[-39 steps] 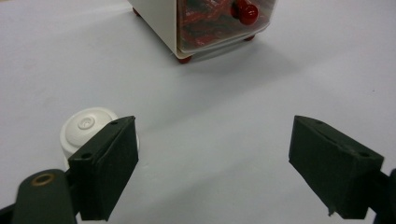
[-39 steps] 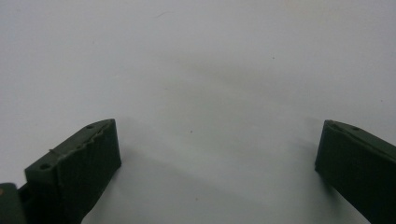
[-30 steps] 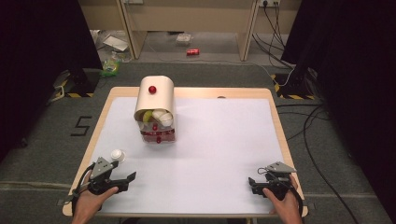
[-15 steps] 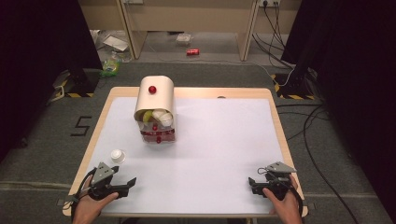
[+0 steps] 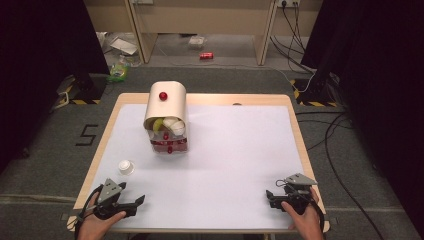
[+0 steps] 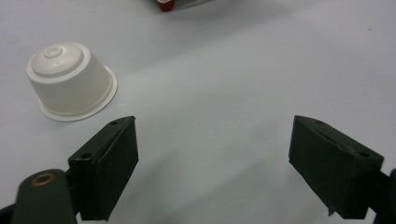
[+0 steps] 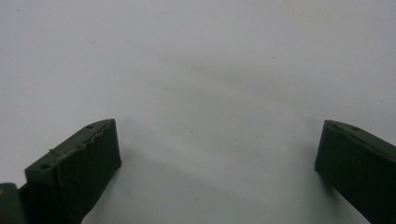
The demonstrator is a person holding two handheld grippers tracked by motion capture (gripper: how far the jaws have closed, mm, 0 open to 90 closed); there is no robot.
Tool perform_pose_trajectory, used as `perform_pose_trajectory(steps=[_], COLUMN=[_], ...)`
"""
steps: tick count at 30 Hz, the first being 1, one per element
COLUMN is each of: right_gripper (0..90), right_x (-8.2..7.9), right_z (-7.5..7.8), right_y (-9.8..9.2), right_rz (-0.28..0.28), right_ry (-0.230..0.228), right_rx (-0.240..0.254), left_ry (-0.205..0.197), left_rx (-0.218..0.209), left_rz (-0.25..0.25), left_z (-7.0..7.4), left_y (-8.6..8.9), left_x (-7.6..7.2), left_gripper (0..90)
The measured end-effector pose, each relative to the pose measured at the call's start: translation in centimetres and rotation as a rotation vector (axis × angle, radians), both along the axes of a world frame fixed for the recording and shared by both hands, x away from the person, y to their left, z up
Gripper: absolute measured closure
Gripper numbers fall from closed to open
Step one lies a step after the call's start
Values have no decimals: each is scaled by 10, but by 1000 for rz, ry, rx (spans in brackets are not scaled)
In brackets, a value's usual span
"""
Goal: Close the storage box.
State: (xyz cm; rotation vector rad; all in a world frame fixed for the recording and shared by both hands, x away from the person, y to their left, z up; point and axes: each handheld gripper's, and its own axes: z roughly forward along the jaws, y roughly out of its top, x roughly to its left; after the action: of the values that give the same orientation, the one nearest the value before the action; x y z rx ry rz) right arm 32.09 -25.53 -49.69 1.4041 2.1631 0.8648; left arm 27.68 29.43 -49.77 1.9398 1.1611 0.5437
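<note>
your left gripper (image 6: 215,158) jaws wide apart, nothing between | white cup (image 6: 70,81) upside down on table (image 5: 230,165), upper left of left gripper view, just beyond left jaw, apart from it | high view: cup (image 5: 125,166) above left gripper (image 5: 137,202), lower left | right gripper (image 7: 215,172) spread wide, empty

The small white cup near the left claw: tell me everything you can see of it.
The small white cup looks like smooth plastic. It stands upside down on the white table cover, its flared rim flat on the surface and its base up, marked with a raised ring and a centre bump. It tapers toward the top. It sits near the table's left edge, just ahead of the left claw, outside its open jaws. Nothing but the cover touches it.
</note>
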Motion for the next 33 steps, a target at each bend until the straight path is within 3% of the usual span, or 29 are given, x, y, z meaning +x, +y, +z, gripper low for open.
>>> perform_pose_trajectory(steps=[15,20,26,33], right_gripper=[4,4,5,5], right_x=[0,0,0,0], right_z=[0,0,0,0], right_y=[0,0,0,0], right_rz=[0,0,0,-1], right_ry=[0,0,0,-2], right_rx=[0,0,0,-1], left_ry=[18,12,-23,-31], left_rx=[36,17,-6,-11], left_rz=[-2,11,24,24], left_z=[-10,-12,-17,-18], left_y=[-1,-1,0,0], left_x=[-8,-12,-16,-16], left_gripper=[155,158,155,155])
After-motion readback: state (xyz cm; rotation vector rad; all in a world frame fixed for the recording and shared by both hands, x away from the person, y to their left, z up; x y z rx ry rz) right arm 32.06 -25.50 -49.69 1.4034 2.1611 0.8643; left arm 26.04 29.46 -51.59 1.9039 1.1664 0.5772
